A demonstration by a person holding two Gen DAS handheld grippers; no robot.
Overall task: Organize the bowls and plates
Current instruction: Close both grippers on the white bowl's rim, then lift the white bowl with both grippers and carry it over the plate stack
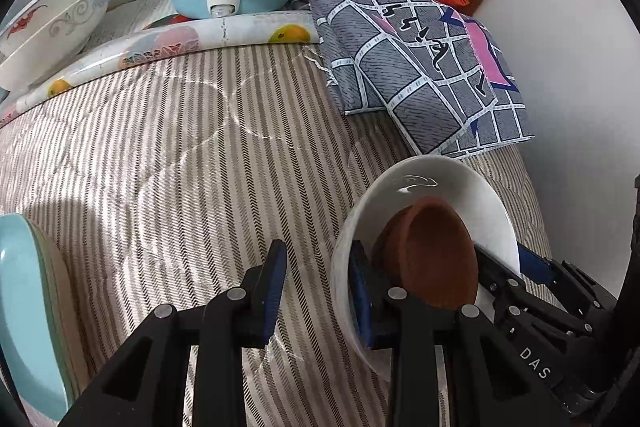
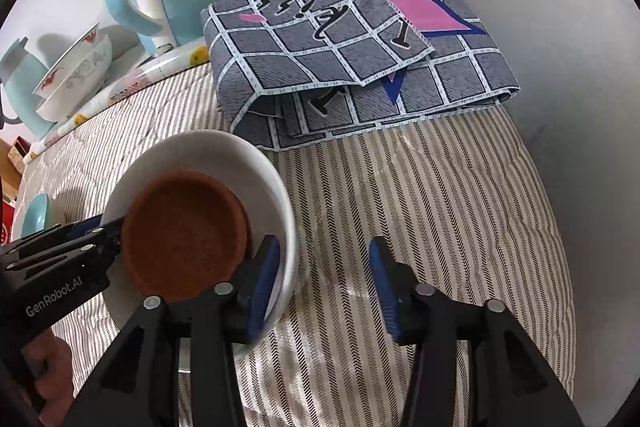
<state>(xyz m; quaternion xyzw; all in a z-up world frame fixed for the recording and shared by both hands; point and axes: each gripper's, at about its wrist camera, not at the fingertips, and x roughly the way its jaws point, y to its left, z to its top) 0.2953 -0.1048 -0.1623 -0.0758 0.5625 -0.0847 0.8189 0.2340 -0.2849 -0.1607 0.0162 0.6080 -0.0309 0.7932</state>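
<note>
Striped quilted cloth (image 2: 400,207) covers the whole surface, with a folded checked cloth (image 2: 340,59) in the upper middle of the right view. The white bowl (image 2: 240,155) sits lower left there, and a brown saucer (image 2: 184,235) lies tilted inside it. My right gripper (image 2: 320,279) is spread wide across the bowl's near rim. My left gripper (image 1: 318,287) straddles the opposite wall, also unclamped. I judge I should pinch the rim squarely and lift level, or the saucer slides.
</note>
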